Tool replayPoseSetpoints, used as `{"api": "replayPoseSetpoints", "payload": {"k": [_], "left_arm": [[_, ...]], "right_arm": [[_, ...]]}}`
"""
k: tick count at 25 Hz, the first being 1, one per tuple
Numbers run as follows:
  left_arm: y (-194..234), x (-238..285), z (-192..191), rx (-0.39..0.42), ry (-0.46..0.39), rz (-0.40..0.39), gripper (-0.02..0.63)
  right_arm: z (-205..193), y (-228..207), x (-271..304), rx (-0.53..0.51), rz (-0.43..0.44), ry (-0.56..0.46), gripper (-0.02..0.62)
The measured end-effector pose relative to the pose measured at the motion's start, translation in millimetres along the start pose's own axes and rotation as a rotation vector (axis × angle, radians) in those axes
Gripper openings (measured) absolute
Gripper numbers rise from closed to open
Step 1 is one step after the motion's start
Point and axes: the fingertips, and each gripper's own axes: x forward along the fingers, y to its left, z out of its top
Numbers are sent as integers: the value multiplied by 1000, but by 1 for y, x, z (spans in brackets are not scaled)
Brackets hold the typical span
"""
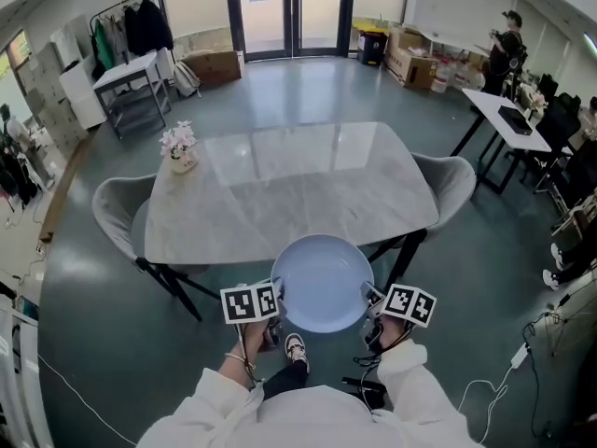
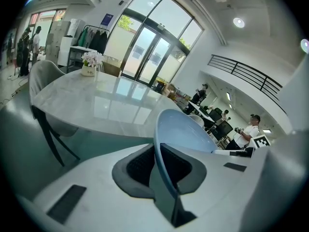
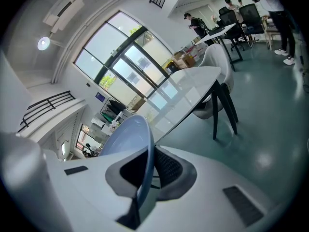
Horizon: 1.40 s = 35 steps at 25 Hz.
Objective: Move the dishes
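1. The left gripper [image 1: 277, 299] is clenched on the left rim of a pale blue dish [image 1: 322, 283]. In the left gripper view the rim is pinched between the dark pads of the left gripper [image 2: 157, 161].
2. The right gripper [image 1: 373, 299] grasps the opposite rim. In its own view the right gripper [image 3: 147, 170] has the edge of the dish [image 3: 123, 134] wedged between its pads.
3. The dish lies between the two grippers, roughly level with its hollow facing up. It is round, so it has no long axis.
4. Ahead of both grippers the dish overlaps the near edge of a marble table [image 1: 289, 189]; whether they touch cannot be told.
5. Far ahead and to the left of the left gripper, a flower pot [image 1: 179, 147] stands on the table.
6. The marker cubes [image 1: 250, 302] carry black-and-white square patterns, not words.
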Motion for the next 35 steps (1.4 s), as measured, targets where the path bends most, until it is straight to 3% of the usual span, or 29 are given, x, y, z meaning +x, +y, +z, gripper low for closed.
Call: {"api": "replayPoseSetpoints", "payload": {"k": [20,35], "left_arm": [[30,82,127,-4,-20,-59,34],[36,129,125,-42,59,-89,34]], "right_arm": [[104,39,95,-37,-28,-40,71],[116,12,116,-16,-99,-11,71]]}}
